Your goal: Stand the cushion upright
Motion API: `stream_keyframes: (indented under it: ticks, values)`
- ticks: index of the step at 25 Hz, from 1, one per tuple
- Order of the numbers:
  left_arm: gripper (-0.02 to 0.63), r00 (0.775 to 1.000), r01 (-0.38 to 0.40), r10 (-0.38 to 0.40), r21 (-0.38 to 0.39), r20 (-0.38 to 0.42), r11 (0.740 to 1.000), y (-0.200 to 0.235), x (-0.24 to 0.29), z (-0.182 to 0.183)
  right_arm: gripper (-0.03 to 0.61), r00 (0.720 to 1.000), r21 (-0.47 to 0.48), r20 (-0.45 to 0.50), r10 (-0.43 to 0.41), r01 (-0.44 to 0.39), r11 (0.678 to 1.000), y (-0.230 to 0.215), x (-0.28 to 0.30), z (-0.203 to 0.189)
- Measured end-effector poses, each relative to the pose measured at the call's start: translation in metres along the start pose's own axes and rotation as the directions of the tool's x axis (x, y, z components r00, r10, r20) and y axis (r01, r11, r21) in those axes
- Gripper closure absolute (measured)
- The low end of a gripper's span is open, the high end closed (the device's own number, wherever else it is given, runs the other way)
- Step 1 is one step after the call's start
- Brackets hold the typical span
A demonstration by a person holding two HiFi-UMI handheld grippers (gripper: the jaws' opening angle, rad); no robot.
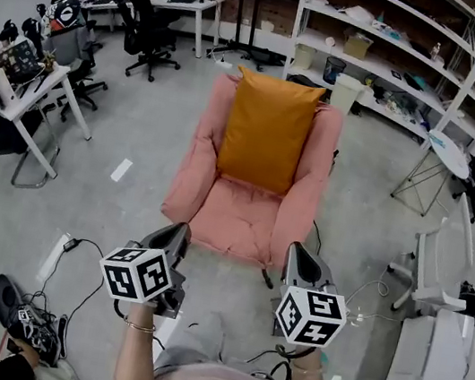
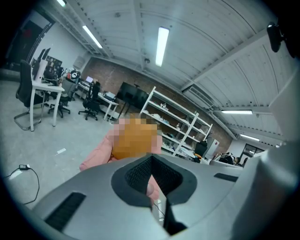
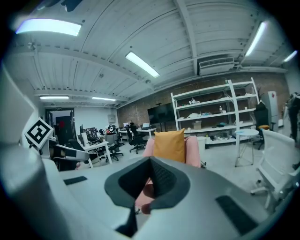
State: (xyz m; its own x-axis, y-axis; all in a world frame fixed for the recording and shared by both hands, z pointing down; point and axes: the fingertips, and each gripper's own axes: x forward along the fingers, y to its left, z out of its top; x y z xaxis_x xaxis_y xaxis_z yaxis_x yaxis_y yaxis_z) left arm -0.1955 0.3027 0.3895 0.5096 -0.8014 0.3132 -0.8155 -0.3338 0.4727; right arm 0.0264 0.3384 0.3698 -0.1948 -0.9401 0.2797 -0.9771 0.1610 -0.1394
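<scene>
We hold the left tongs point(image 1: 178, 236) and the right tongs point(image 1: 298, 255) side by side, just short of the armchair's point(image 1: 241, 220) front edge. Both are closed tight with nothing between the jaws. The orange cushion point(image 1: 269, 131) stands upright on the seat, leaning on the pink backrest, well apart from both tongs.

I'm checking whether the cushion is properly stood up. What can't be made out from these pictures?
- Right gripper view: the lower edge of the cushion is hidden behind the body of the right gripper.
- Left gripper view: the cushion is blurred by a mosaic patch.
- Head view: items on the shelving are too small to name.
</scene>
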Motion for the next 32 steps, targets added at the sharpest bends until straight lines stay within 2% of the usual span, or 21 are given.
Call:
stream_keyframes:
  ticks: [4,10,17,22,28,32]
  values:
    - [0.617,0.999,0.043,-0.043,-0.017,0.018,0.999,-0.021,-0.025,-0.008,0.563,1.0,0.008,0.008,0.005,-0.005,1.0,0.004,-0.026,-0.007]
    - [0.617,0.994,0.107,-0.107,-0.001,0.014,0.994,-0.058,-0.06,-0.028,0.563,1.0,0.061,0.007,0.005,-0.006,0.998,0.01,-0.06,-0.028]
    - [0.617,0.994,0.106,-0.106,0.013,-0.003,0.994,-0.076,-0.102,-0.065,0.563,1.0,0.073,0.018,0.021,-0.022,0.997,0.021,-0.109,-0.054]
    - [0.617,0.992,0.128,-0.128,0.075,-0.005,0.989,-0.092,-0.142,-0.08,0.563,1.0,0.083,0.023,0.021,-0.022,0.996,0.037,-0.148,-0.067]
    - [0.617,0.976,0.215,-0.217,0.075,0.018,0.974,-0.117,-0.17,-0.097,0.563,0.999,0.075,0.032,0.03,-0.032,0.997,0.048,-0.183,-0.083]
    - [0.617,0.952,0.305,-0.306,0.079,0.005,0.949,-0.135,-0.185,-0.103,0.563,0.998,0.079,0.052,0.035,-0.039,0.996,0.06,-0.198,-0.081]
